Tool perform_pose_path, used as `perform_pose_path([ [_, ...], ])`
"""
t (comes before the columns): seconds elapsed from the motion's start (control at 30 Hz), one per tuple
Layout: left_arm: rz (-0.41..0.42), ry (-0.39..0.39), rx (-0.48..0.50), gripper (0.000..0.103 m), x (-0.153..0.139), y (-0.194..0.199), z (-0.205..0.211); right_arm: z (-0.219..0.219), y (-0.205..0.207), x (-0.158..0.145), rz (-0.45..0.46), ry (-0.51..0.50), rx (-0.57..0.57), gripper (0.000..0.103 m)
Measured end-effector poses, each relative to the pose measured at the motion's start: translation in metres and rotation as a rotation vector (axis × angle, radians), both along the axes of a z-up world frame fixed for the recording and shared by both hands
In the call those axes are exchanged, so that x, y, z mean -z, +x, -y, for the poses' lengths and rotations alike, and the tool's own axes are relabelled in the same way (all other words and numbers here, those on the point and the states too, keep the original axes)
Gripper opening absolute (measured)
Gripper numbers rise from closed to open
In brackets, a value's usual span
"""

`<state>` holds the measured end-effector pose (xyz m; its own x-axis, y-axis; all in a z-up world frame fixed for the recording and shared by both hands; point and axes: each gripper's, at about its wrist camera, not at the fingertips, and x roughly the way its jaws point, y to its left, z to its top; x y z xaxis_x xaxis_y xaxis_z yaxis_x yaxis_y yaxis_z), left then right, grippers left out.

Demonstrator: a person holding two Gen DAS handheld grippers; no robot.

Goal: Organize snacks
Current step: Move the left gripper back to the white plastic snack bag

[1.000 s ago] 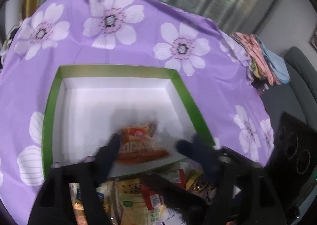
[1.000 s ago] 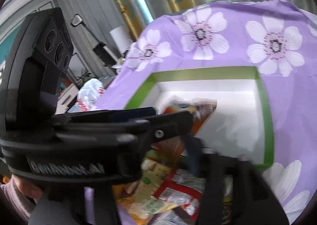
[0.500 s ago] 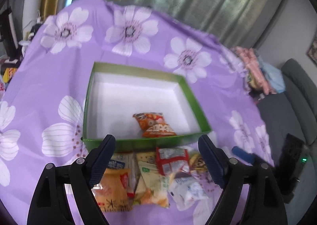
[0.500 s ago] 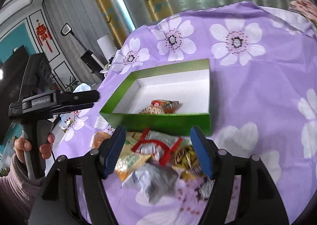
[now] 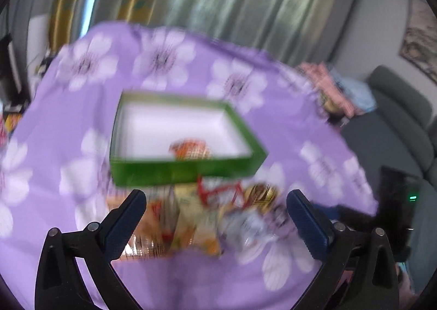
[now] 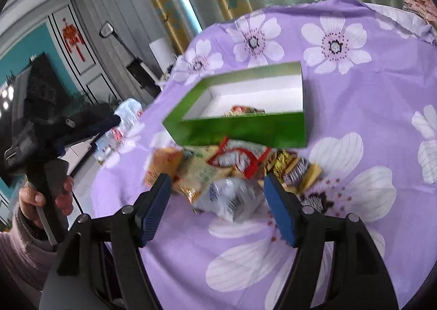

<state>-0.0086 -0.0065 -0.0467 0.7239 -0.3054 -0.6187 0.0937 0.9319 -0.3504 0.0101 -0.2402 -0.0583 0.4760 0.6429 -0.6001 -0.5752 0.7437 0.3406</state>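
Left tongs [image 5: 215, 198] are opening, empty; right tongs [image 6: 217, 183] stand apart, empty. Ahead of both: a snack pile [image 6: 232, 170], then a green box [image 6: 245, 126] holding one orange packet [image 5: 191, 148].

A purple floral tablecloth [image 6: 368, 91] covers the table. Grey-green curtains [image 5: 245, 3] hang behind it. A grey sofa [image 5: 396, 107] stands at right, folded fabrics [image 5: 327, 83] beside it.
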Motion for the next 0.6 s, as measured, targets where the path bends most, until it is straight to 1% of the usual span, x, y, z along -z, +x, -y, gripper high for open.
perform_pose_path([
  [0.1,-0.080,-0.043,0.033,0.102,0.024,0.001,0.011,0.001,-0.002,0.014,-0.031,-0.032,-0.006,0.072],
  [0.2,-0.115,-0.018,0.086,0.102,0.036,0.006,0.034,0.002,-0.001,0.029,-0.067,-0.044,-0.012,0.072],
  [0.33,-0.126,-0.024,0.144,0.102,0.044,0.013,0.055,-0.001,0.002,0.041,-0.083,-0.057,-0.019,0.071],
  [0.43,-0.145,-0.009,0.155,0.102,0.055,0.014,0.061,-0.004,0.005,0.048,-0.100,-0.049,-0.029,0.070],
  [0.5,-0.158,-0.026,0.164,0.102,0.061,0.017,0.062,-0.006,0.007,0.052,-0.109,-0.043,-0.036,0.070],
  [0.6,-0.167,-0.045,0.181,0.102,0.066,0.020,0.065,-0.012,0.011,0.057,-0.116,-0.041,-0.047,0.065],
])
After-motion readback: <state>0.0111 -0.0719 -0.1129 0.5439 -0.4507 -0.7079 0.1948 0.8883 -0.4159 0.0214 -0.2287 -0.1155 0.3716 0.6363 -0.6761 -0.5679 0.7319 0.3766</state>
